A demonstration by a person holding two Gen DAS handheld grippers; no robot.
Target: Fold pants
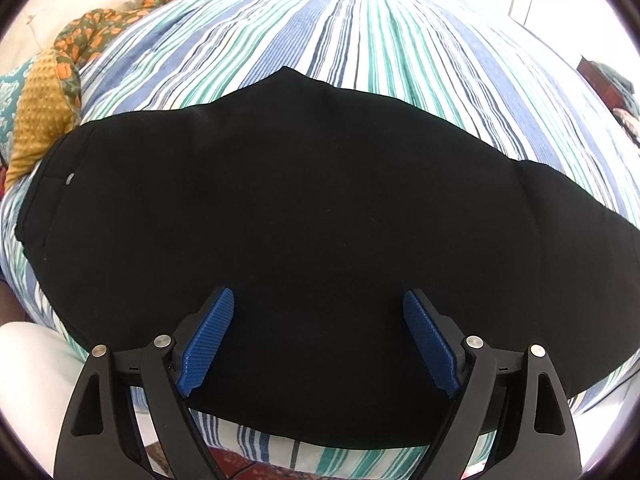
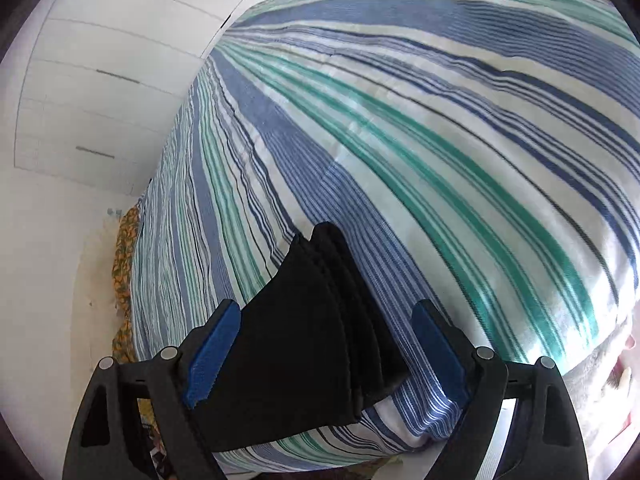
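Left wrist view: one pair of black pants lies flat across the middle of the frame on one striped bedspread, with one yellow dotted cloth at the left edge. The left tongs stand wide apart above the fabric, gripping nothing. In the right wrist view, four stacked pant edges fan out at lower centre between the right tongs, also spread and empty.
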